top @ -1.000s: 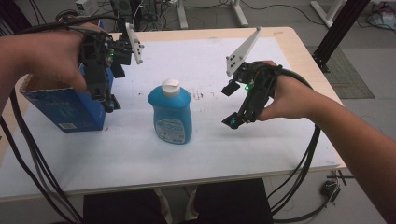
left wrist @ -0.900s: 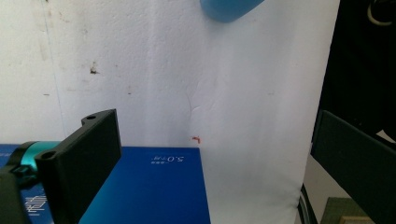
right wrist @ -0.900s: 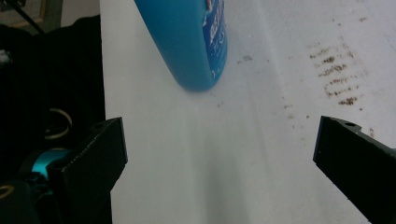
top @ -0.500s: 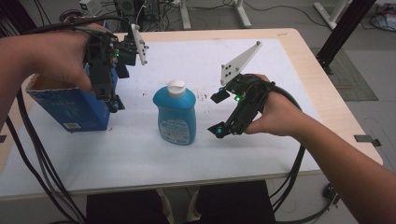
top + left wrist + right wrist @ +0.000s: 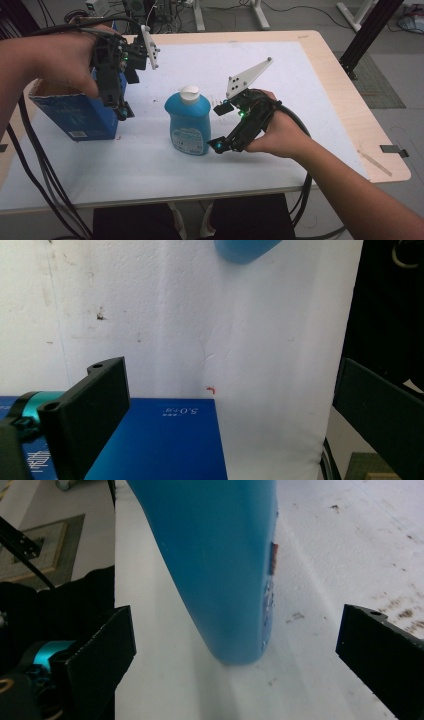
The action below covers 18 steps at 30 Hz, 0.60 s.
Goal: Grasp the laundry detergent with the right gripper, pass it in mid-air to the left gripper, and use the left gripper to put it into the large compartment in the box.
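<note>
A blue bottle (image 5: 189, 125) with a white cap stands upright at the middle of the white table (image 5: 280, 75). My right gripper (image 5: 217, 126) is open at the bottle's right side, low near its base. In the right gripper view the bottle (image 5: 225, 570) stands between the wide-apart jaws of the right gripper (image 5: 239, 625), and I see no contact. A blue box (image 5: 75, 112) stands at the left. My left gripper (image 5: 114, 102) hangs open over the box's right end, pointing down. In the left gripper view the box (image 5: 160, 445) lies under the left gripper (image 5: 227, 370).
Black cables (image 5: 35, 165) trail from the left hand over the table's front left edge. More cables (image 5: 300, 190) hang from the right gripper off the front edge. A wooden rim (image 5: 350, 95) borders the white surface at the right.
My right gripper has moved left towards the bottle, so its open jaws now flank the bottle's lower right side. The left gripper has stayed over the box.
</note>
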Each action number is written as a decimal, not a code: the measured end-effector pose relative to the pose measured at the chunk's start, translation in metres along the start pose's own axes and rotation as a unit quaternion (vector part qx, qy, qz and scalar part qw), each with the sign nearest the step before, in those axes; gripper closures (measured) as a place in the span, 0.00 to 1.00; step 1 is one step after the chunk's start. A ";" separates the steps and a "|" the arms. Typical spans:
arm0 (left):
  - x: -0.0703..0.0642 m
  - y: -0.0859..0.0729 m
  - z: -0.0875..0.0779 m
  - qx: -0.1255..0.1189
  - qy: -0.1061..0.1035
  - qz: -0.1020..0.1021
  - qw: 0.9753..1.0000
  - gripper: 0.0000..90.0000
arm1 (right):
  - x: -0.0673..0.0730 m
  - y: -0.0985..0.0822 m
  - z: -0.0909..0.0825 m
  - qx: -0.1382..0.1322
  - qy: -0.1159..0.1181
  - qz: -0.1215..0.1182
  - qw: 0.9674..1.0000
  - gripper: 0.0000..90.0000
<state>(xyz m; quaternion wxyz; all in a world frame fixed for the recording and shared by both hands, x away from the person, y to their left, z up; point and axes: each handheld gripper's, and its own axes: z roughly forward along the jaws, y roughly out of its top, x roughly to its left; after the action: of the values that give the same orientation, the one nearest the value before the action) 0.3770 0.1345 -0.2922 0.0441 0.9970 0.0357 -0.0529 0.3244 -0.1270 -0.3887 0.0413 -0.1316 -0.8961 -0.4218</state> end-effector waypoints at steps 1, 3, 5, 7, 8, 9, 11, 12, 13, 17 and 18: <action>0.000 0.000 0.000 0.000 0.000 0.000 1.000 0.02 | 0.001 -0.001 0.003 -0.006 0.003 0.004 1.000 0.02; 0.000 0.000 0.000 0.001 -0.001 -0.001 1.000 0.02 | 0.002 -0.002 0.007 -0.011 0.004 0.007 1.000 0.02; 0.000 -0.001 0.000 0.002 -0.001 -0.001 1.000 0.02 | 0.002 -0.003 0.011 -0.019 0.006 0.010 1.000 0.02; 0.000 -0.001 0.000 0.001 -0.001 -0.003 1.000 0.02 | 0.003 -0.004 0.015 -0.023 0.005 0.013 1.000 0.02; 0.000 -0.001 -0.001 0.002 0.000 -0.001 1.000 0.02 | 0.003 -0.004 0.017 -0.025 0.006 0.015 1.000 0.02; -0.001 -0.002 -0.001 0.002 0.000 -0.002 1.000 0.02 | 0.004 -0.004 0.019 -0.027 0.007 0.018 0.999 0.02; -0.001 -0.002 -0.001 0.000 0.001 -0.002 1.000 0.02 | 0.005 -0.004 0.023 -0.032 0.004 0.019 0.999 0.02; -0.001 -0.002 -0.001 -0.001 0.001 -0.002 1.000 0.02 | 0.006 -0.004 0.024 -0.036 0.007 0.022 0.999 0.02; -0.001 -0.002 -0.001 -0.001 0.001 -0.002 1.000 0.02 | 0.006 -0.004 0.026 -0.039 0.004 0.021 0.999 0.02; -0.001 -0.002 -0.001 -0.003 0.000 -0.003 1.000 0.02 | 0.008 -0.003 0.033 -0.053 0.002 0.022 0.998 0.02; -0.001 -0.002 -0.001 -0.003 0.001 -0.003 1.000 0.02 | 0.008 -0.003 0.035 -0.055 0.004 0.021 0.998 0.02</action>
<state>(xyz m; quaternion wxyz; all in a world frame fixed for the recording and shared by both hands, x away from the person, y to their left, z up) 0.3755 0.1369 -0.2915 0.0467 0.9968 0.0385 -0.0522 0.3166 -0.1006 -0.4121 0.0461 -0.1506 -0.8685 -0.4700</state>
